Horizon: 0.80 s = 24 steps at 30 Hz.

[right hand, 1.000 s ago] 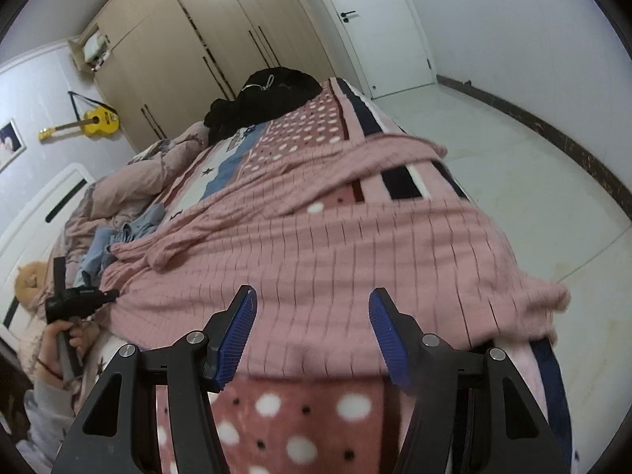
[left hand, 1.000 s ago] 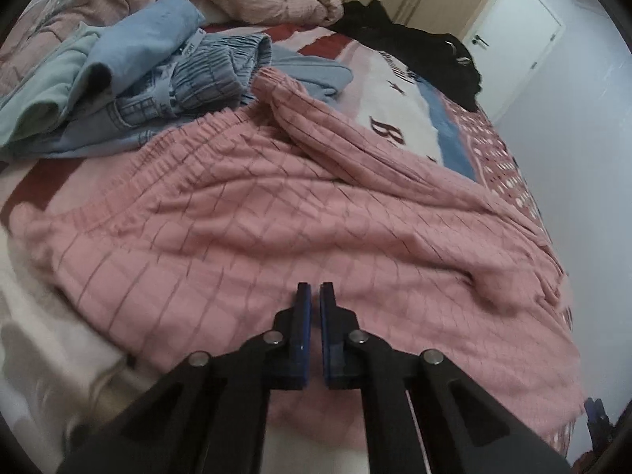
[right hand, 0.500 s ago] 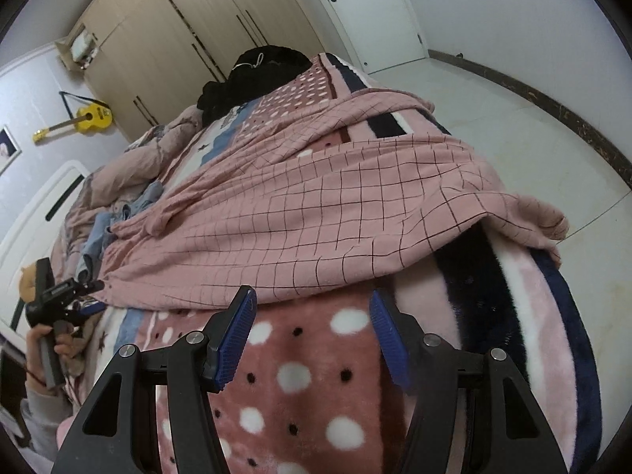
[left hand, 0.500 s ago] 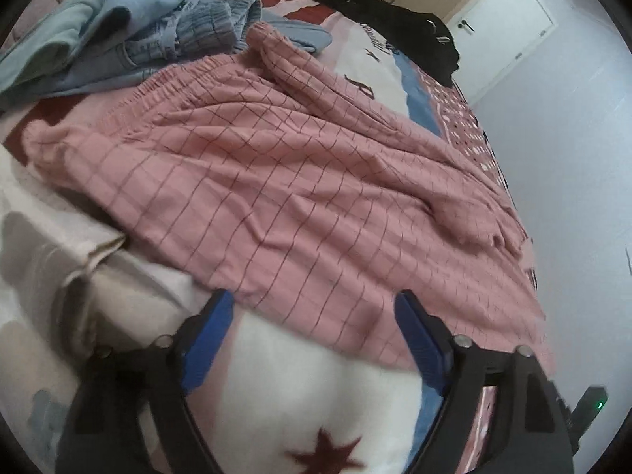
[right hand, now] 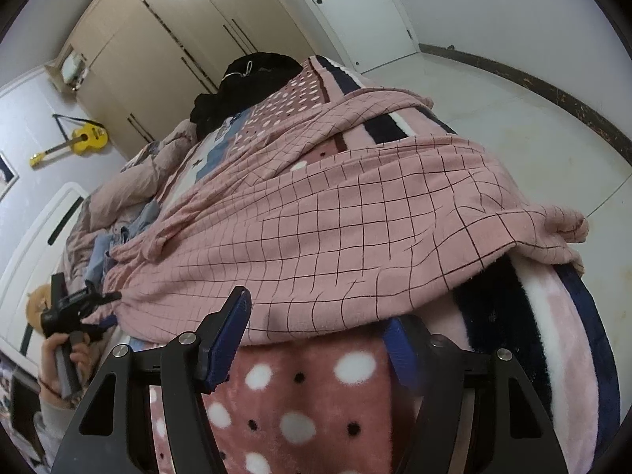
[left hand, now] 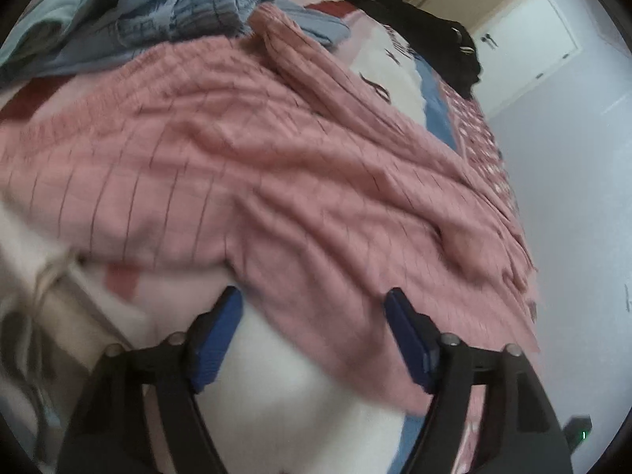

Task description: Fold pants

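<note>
The pink checked pants (left hand: 276,166) lie spread across the patterned blanket (right hand: 300,407) on the bed, waistband toward the far left, legs running to the right edge, where one cuff (right hand: 561,233) droops over the side. The left wrist view is smeared by motion, so the grid lines and the near hem blur into streaks.

The left gripper (left hand: 314,316) has its blue pads wide apart and its jaws are closing; the near hem of the pants lies between the pads, but neither pad presses on it. The right gripper (right hand: 320,324) is moderately spread with its jaws opening; the pants' near edge crosses the gap just beyond the tips and hides part of the right pad, so whether cloth touches it is hard to say.

Only the left wrist view shows the heap of blue clothes (left hand: 130,12) beside the waistband in any detail. Only the right wrist view shows the wardrobe (right hand: 189,35), the yellow ukulele (right hand: 79,140) on the wall, the floor, and the person's left hand (right hand: 65,359) gripping the other tool's handle. The black garment (right hand: 245,83) at the far end appears in both.
</note>
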Each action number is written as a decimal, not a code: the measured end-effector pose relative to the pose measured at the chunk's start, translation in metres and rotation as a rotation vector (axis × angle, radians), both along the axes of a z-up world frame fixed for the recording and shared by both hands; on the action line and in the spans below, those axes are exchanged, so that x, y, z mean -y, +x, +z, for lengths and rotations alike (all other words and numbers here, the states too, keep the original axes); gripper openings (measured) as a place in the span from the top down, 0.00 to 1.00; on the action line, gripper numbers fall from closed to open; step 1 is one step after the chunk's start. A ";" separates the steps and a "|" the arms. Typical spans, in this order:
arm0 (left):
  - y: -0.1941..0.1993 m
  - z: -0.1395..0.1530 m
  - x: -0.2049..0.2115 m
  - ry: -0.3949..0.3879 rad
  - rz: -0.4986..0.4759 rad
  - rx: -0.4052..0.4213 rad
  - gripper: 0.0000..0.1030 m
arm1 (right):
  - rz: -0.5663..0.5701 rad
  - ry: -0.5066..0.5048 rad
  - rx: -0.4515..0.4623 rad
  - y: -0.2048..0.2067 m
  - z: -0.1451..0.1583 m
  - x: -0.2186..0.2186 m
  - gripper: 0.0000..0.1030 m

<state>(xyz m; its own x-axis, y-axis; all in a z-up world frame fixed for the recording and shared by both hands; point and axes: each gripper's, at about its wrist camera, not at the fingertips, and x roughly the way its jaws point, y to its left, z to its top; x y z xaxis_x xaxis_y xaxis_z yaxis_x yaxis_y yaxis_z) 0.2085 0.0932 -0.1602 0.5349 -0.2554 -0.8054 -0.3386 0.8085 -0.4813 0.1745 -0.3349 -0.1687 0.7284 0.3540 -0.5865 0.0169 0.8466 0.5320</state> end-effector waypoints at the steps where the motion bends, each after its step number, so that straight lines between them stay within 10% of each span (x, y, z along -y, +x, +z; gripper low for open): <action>1: -0.007 -0.001 0.002 -0.022 -0.008 0.004 0.19 | -0.002 0.010 -0.001 0.000 0.000 0.001 0.40; 11: 0.023 -0.011 -0.003 -0.063 0.122 0.120 0.04 | -0.034 0.055 0.003 0.012 -0.003 0.006 0.41; 18: 0.037 -0.013 -0.040 -0.102 0.249 0.127 0.76 | -0.115 0.112 0.017 0.027 -0.006 0.027 0.52; 22: 0.030 0.015 -0.033 -0.021 0.206 0.191 0.88 | -0.171 0.089 0.002 0.035 -0.003 0.033 0.94; 24: 0.023 0.034 -0.029 0.025 0.181 0.235 0.90 | -0.192 0.096 0.034 0.030 0.004 0.037 0.96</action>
